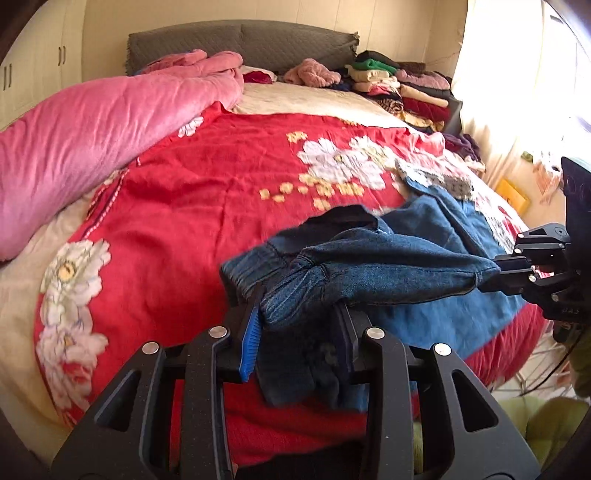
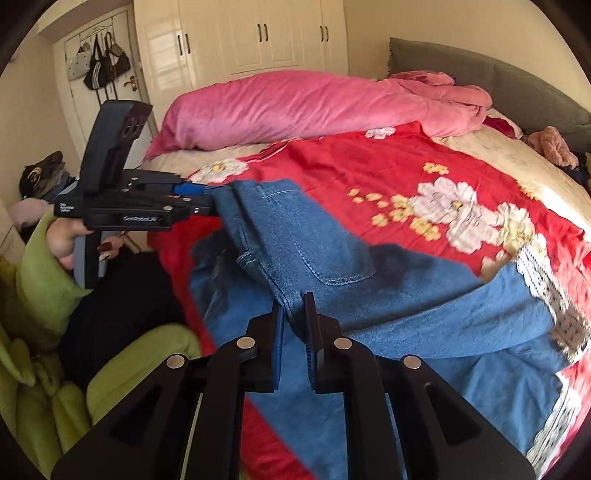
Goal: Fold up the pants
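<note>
Blue denim pants with lace-trimmed hems hang stretched between both grippers over the near right part of the bed. My left gripper is shut on the elastic waistband at one end; the same gripper shows at the left of the right wrist view, held by a hand in a green sleeve. My right gripper is shut on a fold of denim just below the back pocket; in the left wrist view it pinches the cloth at the far right. The legs trail on the bedspread toward the right.
The bed wears a red floral bedspread. A rolled pink quilt lies along the far side. Stacks of folded clothes sit by the grey headboard. White wardrobes and a door with hanging bags stand behind.
</note>
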Tool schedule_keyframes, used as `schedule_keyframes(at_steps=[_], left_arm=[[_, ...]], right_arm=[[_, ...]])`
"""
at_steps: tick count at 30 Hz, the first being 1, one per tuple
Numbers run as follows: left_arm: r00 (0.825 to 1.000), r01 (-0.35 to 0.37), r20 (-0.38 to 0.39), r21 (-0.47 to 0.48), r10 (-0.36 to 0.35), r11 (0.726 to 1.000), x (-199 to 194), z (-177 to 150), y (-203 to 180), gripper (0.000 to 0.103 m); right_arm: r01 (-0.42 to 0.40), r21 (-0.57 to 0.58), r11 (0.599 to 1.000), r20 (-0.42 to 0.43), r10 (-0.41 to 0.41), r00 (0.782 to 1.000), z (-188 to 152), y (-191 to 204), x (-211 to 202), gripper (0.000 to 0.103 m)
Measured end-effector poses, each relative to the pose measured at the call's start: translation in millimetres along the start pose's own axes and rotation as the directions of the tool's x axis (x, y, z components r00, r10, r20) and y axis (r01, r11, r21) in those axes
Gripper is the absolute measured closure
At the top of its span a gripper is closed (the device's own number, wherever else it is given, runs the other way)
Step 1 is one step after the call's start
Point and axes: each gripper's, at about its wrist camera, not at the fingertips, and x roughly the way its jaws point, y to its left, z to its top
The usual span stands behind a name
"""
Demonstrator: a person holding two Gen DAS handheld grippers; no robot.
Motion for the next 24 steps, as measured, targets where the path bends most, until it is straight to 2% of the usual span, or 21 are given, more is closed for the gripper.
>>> schedule_keyframes(at_steps=[6, 9, 13, 17, 20, 23, 24], left_arm=[[0.997, -0.013, -0.075, 0.01, 0.013, 1.0, 4.2, -23.8, -5.4, 0.075], [0.996, -0.03, -0.09, 0.002, 0.03, 1.0, 2.7, -28.3, -5.0, 0.069], [0.997, -0.052, -0.065, -0.03, 0.05, 0.998, -16.2, -33.6, 2.6, 0.067], [0.994, -0.11, 0.001, -0.087, 0.111, 0.99, -44.9, -30.3, 13.8, 0.067], [0.996, -0.079, 0.046, -0.081, 0.083, 0.994, -52.8, -17.3, 2.8, 0.067], [1.0, -0.002, 0.015, -0.005, 0.002, 1.0, -33.3, -8.2, -26.6, 0.067], [1.0, 0.006, -0.008, 0.03, -0.006, 1.0, -23.6, -7.9, -35.2, 0.067]], right_arm=[[-0.013, -0.008, 1.0, -0.054, 0.012, 0.998, -25.8, 14.4, 12.5, 0.093], [0.0, -0.009, 1.0, -0.086, -0.001, 0.996, -33.8, 18.3, 23.0, 0.093], [0.002, -0.025, 1.0, -0.104, -0.005, 0.995, -39.0, 25.1, 28.5, 0.093], [-0.004, -0.033, 0.999, -0.095, 0.0, 0.996, -37.9, 28.1, 27.8, 0.093], [-0.013, -0.035, 0.999, -0.099, 0.009, 0.995, -38.3, 30.9, 30.8, 0.093], [-0.013, -0.04, 0.999, -0.118, 0.008, 0.993, -40.8, 34.1, 37.6, 0.093], [-0.019, -0.038, 0.999, -0.123, 0.014, 0.992, -41.6, 34.3, 38.1, 0.089]])
